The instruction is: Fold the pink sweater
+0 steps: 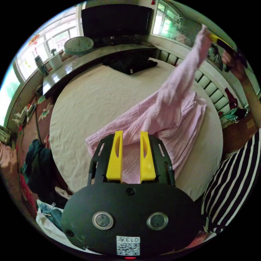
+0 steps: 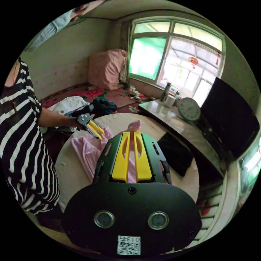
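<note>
1 pink sweater [image 1: 168,117], 2 hand-held grippers, 1 clock [image 1: 78,45].

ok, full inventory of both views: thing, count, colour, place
pink sweater: 1, pink, on the table, one sleeve lifted
round table: 1, beige cloth
dark garment: 1, black, far side of table
clock: 1, pale, on the counter
screen: 1, black, behind counter
flask: 1, dark, by the window
left gripper: yellow jaws open over the sweater
right gripper: yellow jaws shut on the sleeve
striped top: black and white, on the person
</note>
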Motion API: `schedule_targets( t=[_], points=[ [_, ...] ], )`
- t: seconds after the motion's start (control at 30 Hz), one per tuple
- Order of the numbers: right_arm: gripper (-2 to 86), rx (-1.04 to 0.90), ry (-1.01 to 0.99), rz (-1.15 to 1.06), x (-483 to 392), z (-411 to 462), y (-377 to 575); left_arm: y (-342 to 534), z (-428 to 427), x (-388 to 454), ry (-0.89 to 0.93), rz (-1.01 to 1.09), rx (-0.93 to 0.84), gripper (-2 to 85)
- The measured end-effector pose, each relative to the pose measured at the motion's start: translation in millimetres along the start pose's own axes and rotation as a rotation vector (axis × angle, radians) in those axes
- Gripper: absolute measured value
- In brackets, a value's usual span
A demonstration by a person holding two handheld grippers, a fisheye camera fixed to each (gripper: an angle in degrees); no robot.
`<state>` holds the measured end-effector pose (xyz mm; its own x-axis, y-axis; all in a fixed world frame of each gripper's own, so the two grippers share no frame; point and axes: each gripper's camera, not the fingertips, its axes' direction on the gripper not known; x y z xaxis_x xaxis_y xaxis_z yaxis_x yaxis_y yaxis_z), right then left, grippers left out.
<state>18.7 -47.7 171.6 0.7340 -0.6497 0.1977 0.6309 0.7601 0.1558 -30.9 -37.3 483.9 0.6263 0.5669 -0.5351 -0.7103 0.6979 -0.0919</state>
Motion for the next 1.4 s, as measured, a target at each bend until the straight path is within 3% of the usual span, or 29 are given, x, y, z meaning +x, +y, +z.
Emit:
schedule_targets(
  t=[0.07,0.17,0.27,0.5,0.57,0.63,0.7,0.8,0.93,1.03,1.1,1.2,1.3,1.4],
  points=[
    [1.7,-0.049,0.066,0.033,-7.1,-12.0,23.6,-16.7,19.1,3.8,0.047,0.044,-0.086,8.1],
    [1.8,-0.157,0.098,0.136,-9.4,-2.9,64.0,-27.8,42.8,13.3,-0.03,0.094,-0.198,3.1],
    [1.9,-0.289,0.123,0.168,-6.6,20.0,91.3,-35.7,42.6,21.2,-0.04,0.091,-0.213,1.3],
    [3.7,-0.128,0.444,0.019,-16.1,0.5,94.5,-45.9,26.1,53.3,-0.186,0.071,-0.158,0.4],
    [6.0,-0.206,0.458,0.022,-12.7,19.5,115.8,-47.8,37.9,60.8,-0.189,0.058,-0.219,0.5],
    [10.1,-0.477,0.406,0.125,6.1,64.2,159.3,-47.3,40.9,62.8,-0.189,0.027,-0.226,0.8],
    [10.5,-0.622,0.334,0.251,23.6,74.6,186.2,-47.0,32.8,61.6,-0.185,-0.026,-0.198,1.3],
    [7.0,-0.479,0.289,0.42,41.9,42.0,192.9,-48.3,7.3,66.9,-0.173,-0.072,-0.095,2.1],
    [7.4,-0.362,0.2,0.48,61.8,39.3,164.4,-80.7,10.0,108.2,-0.127,0.065,-0.066,3.9],
    [7.5,-0.43,0.039,0.375,67.9,67.4,152.1,-105.2,26.8,131.0,-0.114,0.158,-0.087,5.8],
    [7.4,-0.529,-0.008,0.285,64.8,85.5,154.7,-112.8,39.6,135.7,-0.022,0.174,-0.144,7.2],
    [5.4,-0.649,-0.04,0.168,58.0,110.9,168.9,-113.2,58.2,144.7,-0.038,0.205,-0.214,4.9],
    [1.8,-0.653,0.01,0.126,55.0,111.5,169.2,-114.1,50.5,156.5,-0.076,0.2,-0.176,2.4],
    [1.2,-0.436,0.215,0.079,50.7,76.0,154.0,-106.3,28.2,172.4,-0.138,0.224,-0.063,1.9]
  ],
)
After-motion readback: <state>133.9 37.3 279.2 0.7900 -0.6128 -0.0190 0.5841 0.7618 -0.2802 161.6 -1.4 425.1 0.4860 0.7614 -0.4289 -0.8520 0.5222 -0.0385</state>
